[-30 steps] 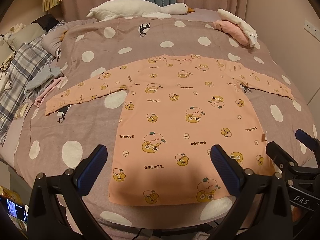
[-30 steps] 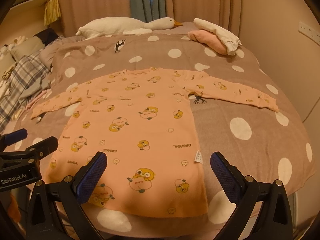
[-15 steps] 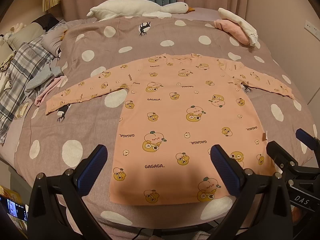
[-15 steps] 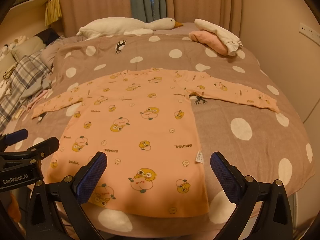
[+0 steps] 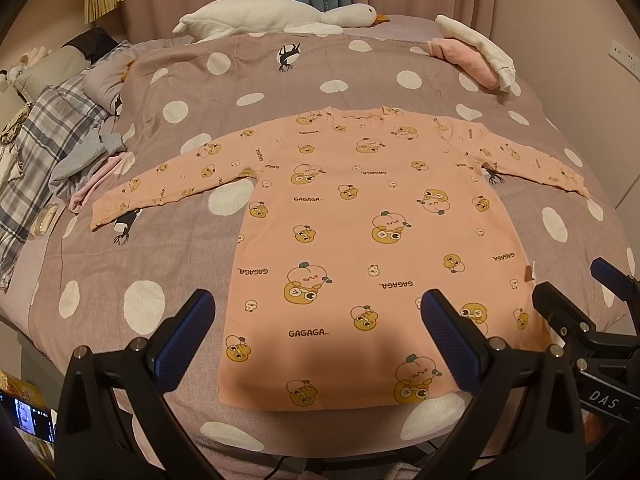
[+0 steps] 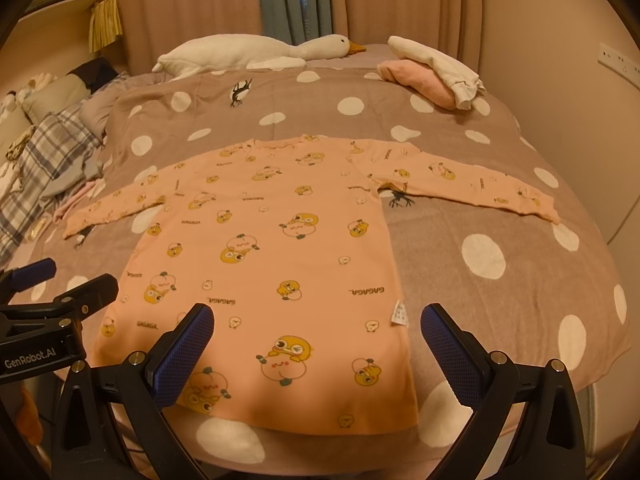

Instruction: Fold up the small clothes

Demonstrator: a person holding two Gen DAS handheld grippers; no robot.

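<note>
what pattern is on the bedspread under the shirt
Grey-brown bedspread with big white polka dots and small black bird prints; clearest in the left wrist view.

Warm, dim indoor light, sharp focus mid-frame; soft shadow across the shirt (image 5: 360,240) hem at 6 o'clock; fisheye bending and black corners all round.

Shirt (image 5: 360,240) soft matt printed cloth; bedspread (image 5: 168,264) coarser matt weave; tool pads (image 6: 182,356) ribbed blue rubber.

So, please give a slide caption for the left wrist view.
Open left gripper hovering over the hem of a peach long-sleeved top spread flat on a polka-dot bedspread.
</note>
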